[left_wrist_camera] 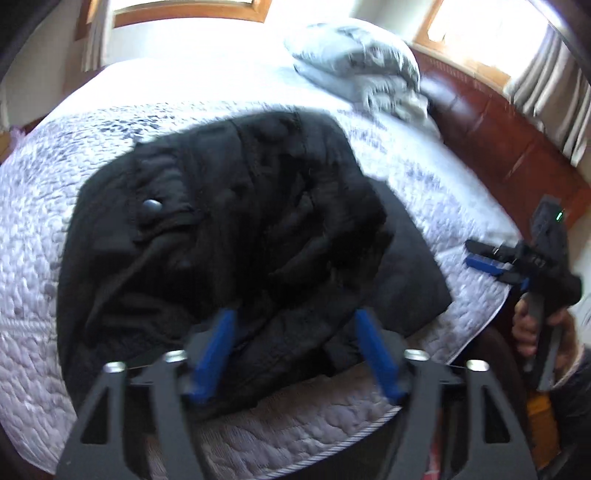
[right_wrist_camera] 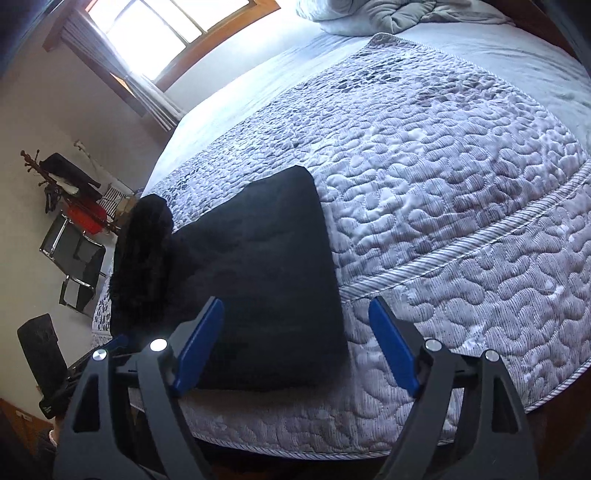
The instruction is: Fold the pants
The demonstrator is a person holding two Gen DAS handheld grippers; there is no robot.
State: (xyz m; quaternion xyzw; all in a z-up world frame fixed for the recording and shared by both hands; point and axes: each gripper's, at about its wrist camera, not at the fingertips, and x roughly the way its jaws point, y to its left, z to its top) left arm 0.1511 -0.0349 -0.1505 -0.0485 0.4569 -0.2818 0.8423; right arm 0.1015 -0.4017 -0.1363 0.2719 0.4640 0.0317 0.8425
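Black pants (left_wrist_camera: pixel 229 236) lie on the quilted bed, the waist part with a dark button (left_wrist_camera: pixel 152 206) bunched on top of a flatter layer (left_wrist_camera: pixel 410 266). My left gripper (left_wrist_camera: pixel 295 325) is open and empty, fingers just above the near edge of the pants. In the right wrist view the pants' flat folded end (right_wrist_camera: pixel 266 280) lies near the bed's front edge, with a raised bunched part (right_wrist_camera: pixel 144 258) at the left. My right gripper (right_wrist_camera: pixel 295 317) is open and empty just before that end; it also shows in the left wrist view (left_wrist_camera: pixel 480 254), off the pants.
A grey-white quilt (right_wrist_camera: pixel 461 177) covers the bed. A rumpled duvet and pillows (left_wrist_camera: pixel 362 62) lie at the head by a brown headboard (left_wrist_camera: pixel 509 136). A chair and coat rack with clutter (right_wrist_camera: pixel 74 229) stand by the wall. Windows (right_wrist_camera: pixel 166 33) are bright.
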